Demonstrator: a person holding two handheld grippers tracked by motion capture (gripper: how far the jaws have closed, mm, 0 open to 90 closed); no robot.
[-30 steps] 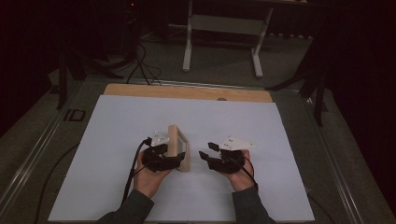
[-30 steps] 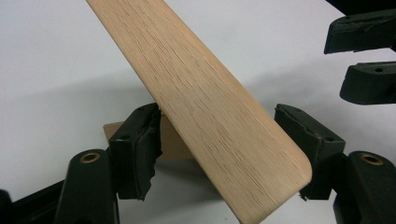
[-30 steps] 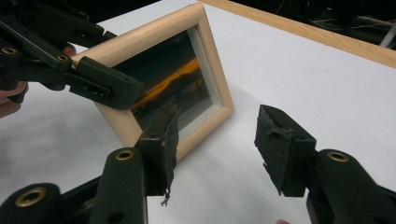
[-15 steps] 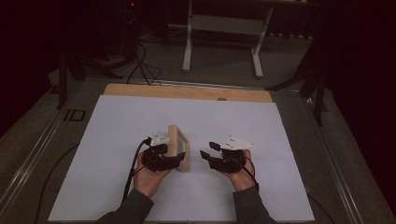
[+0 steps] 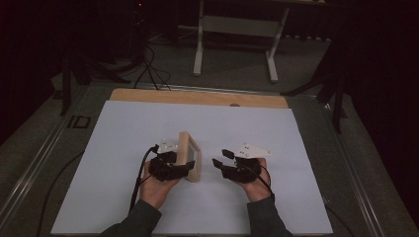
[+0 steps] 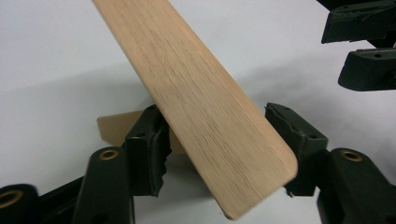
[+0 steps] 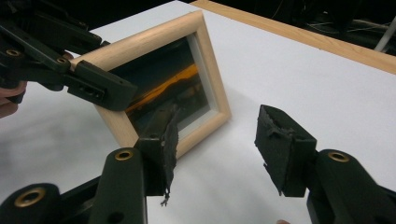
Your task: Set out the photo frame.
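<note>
Two sets of tongs low over the white tabletop [image 5: 148,123], each in one hand, forearms coming in from 6 o'clock.

Left tongs [image 5: 184,167]: at 9 o'clock of the wooden picture frame [image 5: 190,155], reaching across it with one jaw on each side of the wood. Jaws just been closing, frame rail between them. In the left gripper view, one pad against the pale wood, the other right at its edge; cannot tell whether both truly press. Left hand [image 5: 155,185] under the body, black cable [image 5: 138,182] trailing back toward 7 o'clock.

Frame: upright on one edge, a little toward 6 o'clock of the tabletop's middle, thin side facing the high view. Glass face turned toward 3 o'clock. In the right gripper view, a dark picture with an orange streak behind the glass, and a left jaw lying across the upper near corner of the frame.

Right tongs [image 5: 222,158]: at 3 o'clock of the frame, near it but apart, pointing back at it toward 9 o'clock. Jaws spread, nothing between them but bare tabletop. Pale three-cornered plate [image 5: 254,150] on top, right hand [image 5: 254,185] below.

Bare wooden strip [image 5: 197,98] along the tabletop's 12 o'clock edge, well apart from everything
</note>
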